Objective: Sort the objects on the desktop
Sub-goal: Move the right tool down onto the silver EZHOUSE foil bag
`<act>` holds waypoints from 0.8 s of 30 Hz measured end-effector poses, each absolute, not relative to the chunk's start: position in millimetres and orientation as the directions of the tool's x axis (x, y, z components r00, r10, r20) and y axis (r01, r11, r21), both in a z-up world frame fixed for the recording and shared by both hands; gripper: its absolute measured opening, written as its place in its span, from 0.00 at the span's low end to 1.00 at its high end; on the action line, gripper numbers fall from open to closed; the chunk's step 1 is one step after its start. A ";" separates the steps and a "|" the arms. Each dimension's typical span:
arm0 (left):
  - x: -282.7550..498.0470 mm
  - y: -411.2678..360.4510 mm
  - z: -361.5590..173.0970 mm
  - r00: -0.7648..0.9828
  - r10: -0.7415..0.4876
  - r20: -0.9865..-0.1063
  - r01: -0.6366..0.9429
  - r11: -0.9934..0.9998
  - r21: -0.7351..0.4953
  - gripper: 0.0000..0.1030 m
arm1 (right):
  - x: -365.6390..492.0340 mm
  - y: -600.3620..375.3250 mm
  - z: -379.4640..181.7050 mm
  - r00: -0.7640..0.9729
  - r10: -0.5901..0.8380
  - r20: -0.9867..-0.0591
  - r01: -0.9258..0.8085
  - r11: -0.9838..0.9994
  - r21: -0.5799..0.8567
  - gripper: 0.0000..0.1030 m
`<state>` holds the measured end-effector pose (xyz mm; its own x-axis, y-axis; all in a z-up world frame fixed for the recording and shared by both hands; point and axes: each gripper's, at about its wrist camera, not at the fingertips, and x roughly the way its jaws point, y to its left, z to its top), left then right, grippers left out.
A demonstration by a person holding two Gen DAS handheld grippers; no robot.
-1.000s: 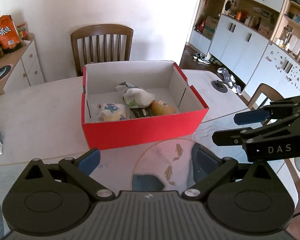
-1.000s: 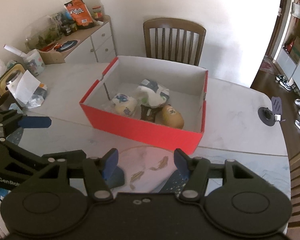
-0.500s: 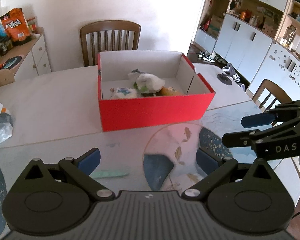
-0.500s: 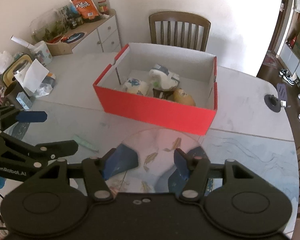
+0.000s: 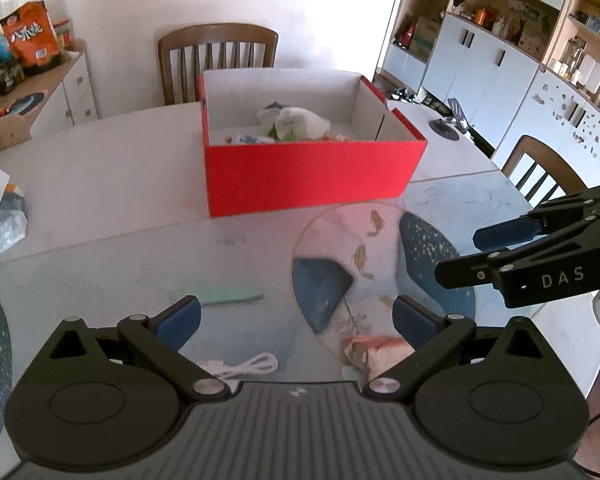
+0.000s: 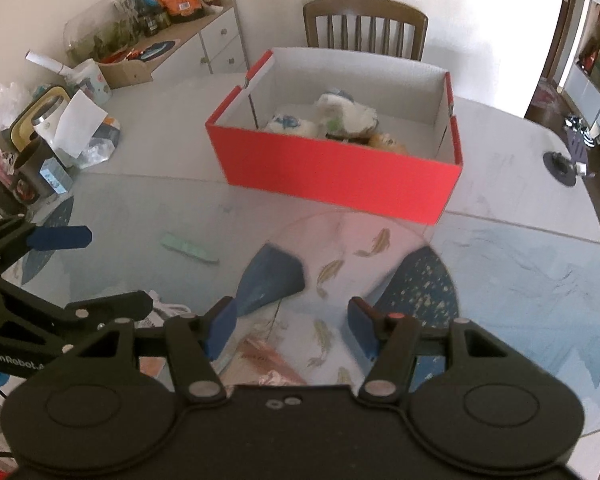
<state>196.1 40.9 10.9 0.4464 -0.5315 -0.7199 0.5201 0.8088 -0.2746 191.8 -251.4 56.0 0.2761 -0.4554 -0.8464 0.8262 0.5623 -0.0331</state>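
A red box (image 5: 312, 176) (image 6: 340, 172) stands on the table ahead of both grippers, holding white wrapped packets (image 5: 300, 120) (image 6: 344, 114) and a brownish item (image 6: 386, 142). On the glass mat lie a flat green strip (image 5: 216, 295) (image 6: 188, 249), a white cable (image 5: 244, 366) and a pinkish packet (image 5: 374, 350) (image 6: 268, 360). My left gripper (image 5: 296, 320) (image 6: 104, 272) hangs open above the cable and the packet with nothing between its fingers. Beside it, my right gripper (image 6: 292, 328) (image 5: 460, 253) is open over the pinkish packet and holds nothing.
A wooden chair (image 5: 218, 64) stands behind the table and another chair (image 5: 540, 172) at its right. Cups, paper and bags (image 6: 52, 136) crowd the table's left end. A sideboard (image 6: 180, 52) carries snacks. A black disc (image 6: 560, 166) sits far right. Fish-pattern mat (image 6: 380, 240) underneath.
Both grippers have drawn back from the red box and sunk lower. The green strip, the white cable and the pinkish packet have come into view. Both stay open.
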 end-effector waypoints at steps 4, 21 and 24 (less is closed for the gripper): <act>191.2 45.3 3.5 0.436 -0.533 -0.725 0.516 0.808 -0.284 0.99 | 194.8 -246.4 48.5 0.270 -0.443 -0.855 0.835 0.550 -0.021 0.60; 176.2 62.6 -38.6 0.374 -0.510 -0.775 0.496 0.816 -0.298 0.99 | 209.2 -233.8 9.3 0.212 -0.362 -0.908 0.899 0.437 0.035 0.60; 172.7 63.8 -47.6 0.360 -0.503 -0.785 0.495 0.817 -0.296 0.99 | 212.0 -232.5 4.2 0.204 -0.345 -0.916 0.910 0.411 0.047 0.60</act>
